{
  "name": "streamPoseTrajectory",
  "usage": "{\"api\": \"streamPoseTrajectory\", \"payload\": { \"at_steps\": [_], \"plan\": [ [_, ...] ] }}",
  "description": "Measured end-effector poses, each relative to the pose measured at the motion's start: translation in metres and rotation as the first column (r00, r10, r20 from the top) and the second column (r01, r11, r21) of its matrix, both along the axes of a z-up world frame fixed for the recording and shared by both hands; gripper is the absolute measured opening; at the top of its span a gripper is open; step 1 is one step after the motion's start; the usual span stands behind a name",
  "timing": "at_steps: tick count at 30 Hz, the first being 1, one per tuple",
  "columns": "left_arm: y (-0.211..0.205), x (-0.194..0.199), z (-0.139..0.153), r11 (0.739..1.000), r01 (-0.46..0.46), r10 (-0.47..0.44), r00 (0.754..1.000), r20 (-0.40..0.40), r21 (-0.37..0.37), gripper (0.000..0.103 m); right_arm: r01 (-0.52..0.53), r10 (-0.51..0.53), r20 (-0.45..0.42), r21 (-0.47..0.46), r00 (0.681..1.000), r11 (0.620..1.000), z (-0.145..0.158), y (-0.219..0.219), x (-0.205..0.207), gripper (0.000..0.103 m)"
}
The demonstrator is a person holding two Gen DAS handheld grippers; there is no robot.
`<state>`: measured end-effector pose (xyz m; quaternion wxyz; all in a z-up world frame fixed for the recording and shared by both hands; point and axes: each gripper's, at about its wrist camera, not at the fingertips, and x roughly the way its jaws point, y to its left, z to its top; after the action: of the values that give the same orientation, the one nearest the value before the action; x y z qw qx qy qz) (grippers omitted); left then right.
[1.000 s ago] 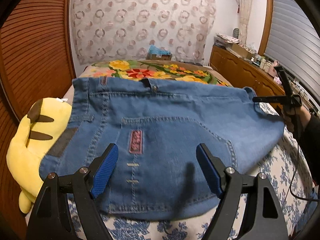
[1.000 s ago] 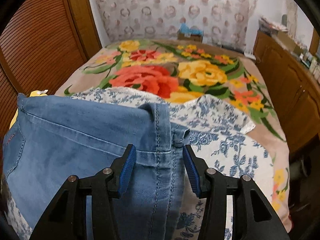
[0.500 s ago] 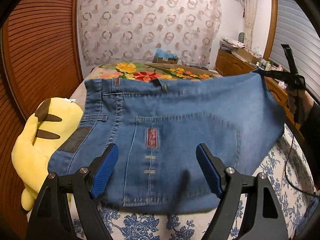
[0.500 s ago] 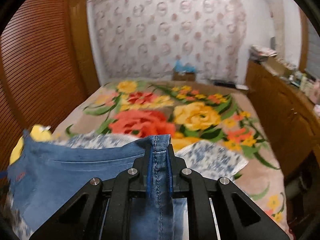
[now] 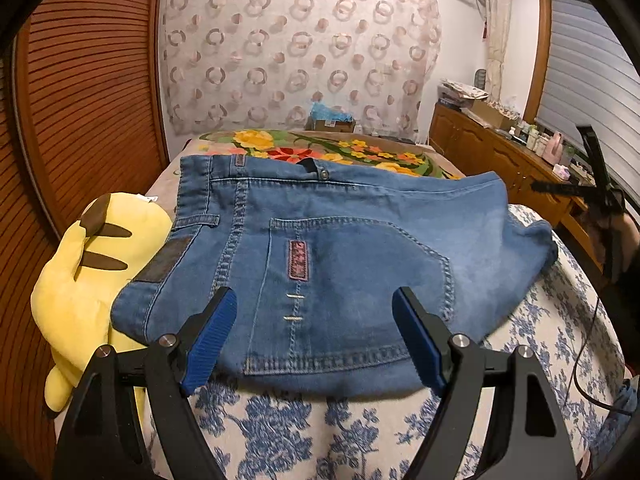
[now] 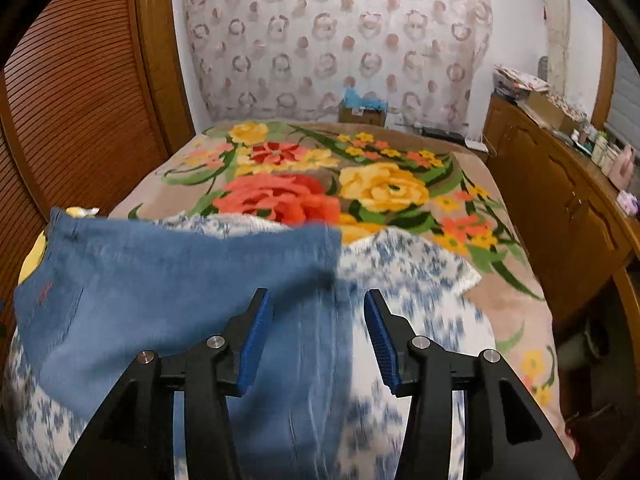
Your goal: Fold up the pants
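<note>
Half a second ago the right gripper (image 6: 316,332) clamped the jeans (image 5: 328,264); now its jaws are opening, denim lying between. Left gripper (image 5: 314,336) stands apart over the jeans, on the blue-flowered bedcover (image 5: 280,436) beside a yellow plush toy (image 5: 92,276).

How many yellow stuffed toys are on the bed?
1. The yellow plush toy lies at the bed's left edge, beside the jeans, which partly cover it. More could be hidden.
</note>
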<state>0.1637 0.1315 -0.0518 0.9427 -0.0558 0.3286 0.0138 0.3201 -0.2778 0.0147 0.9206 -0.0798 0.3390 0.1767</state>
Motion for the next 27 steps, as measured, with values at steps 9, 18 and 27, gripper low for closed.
{"api": "streamPoseTrajectory", "payload": {
  "at_steps": [9, 18, 27],
  "plan": [
    [-0.017, -0.019, -0.004, 1.000, 0.023, -0.023, 1.000, 0.004, 0.012, 0.081, 0.045, -0.037, -0.106, 0.076, 0.994, 0.996, -0.014, -0.019, -0.036, 0.054],
    [-0.021, -0.031, -0.012, 1.000, 0.029, -0.029, 1.000, -0.011, 0.011, 0.081, 0.094, -0.077, -0.164, 0.097, 0.984, 0.991, -0.024, -0.011, -0.040, 0.054],
    [0.010, -0.037, -0.007, 0.998, -0.035, 0.035, 0.999, -0.012, 0.043, 0.081, 0.103, -0.100, -0.092, 0.023, 0.991, 0.994, -0.032, 0.001, -0.049, 0.054]
  ]
}}
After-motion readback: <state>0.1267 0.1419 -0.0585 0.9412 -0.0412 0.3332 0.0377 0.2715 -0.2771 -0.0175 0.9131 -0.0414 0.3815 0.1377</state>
